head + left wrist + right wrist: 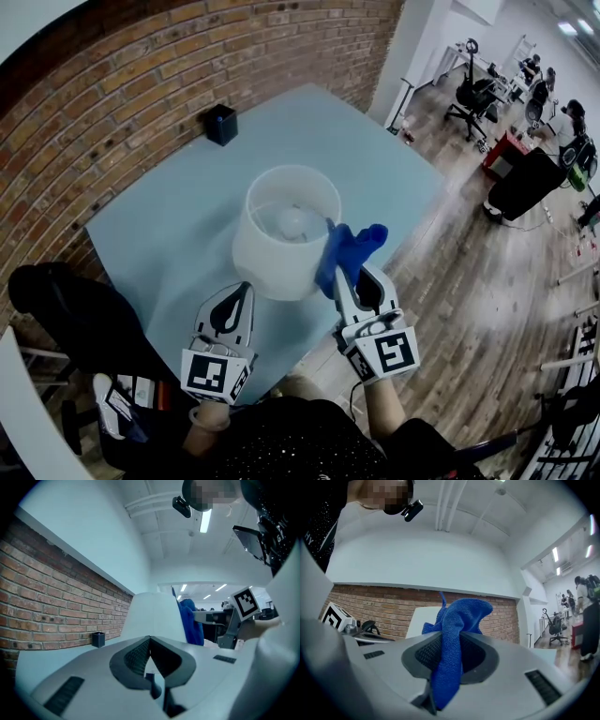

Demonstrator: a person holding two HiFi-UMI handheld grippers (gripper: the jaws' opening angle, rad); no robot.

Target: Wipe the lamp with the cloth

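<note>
Head view: looked steeply down on table (159,234), lamp (272,253) central, near. Left gripper view: sat low, close beside lamp, faced along brick wall (141,84). Right gripper view: low, faced that wall. All shared lamp, cloth (347,248).

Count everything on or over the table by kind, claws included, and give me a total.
lamp: 1
cloth: 1
box: 1
claws: 2, left claw and right claw
total: 5
</note>
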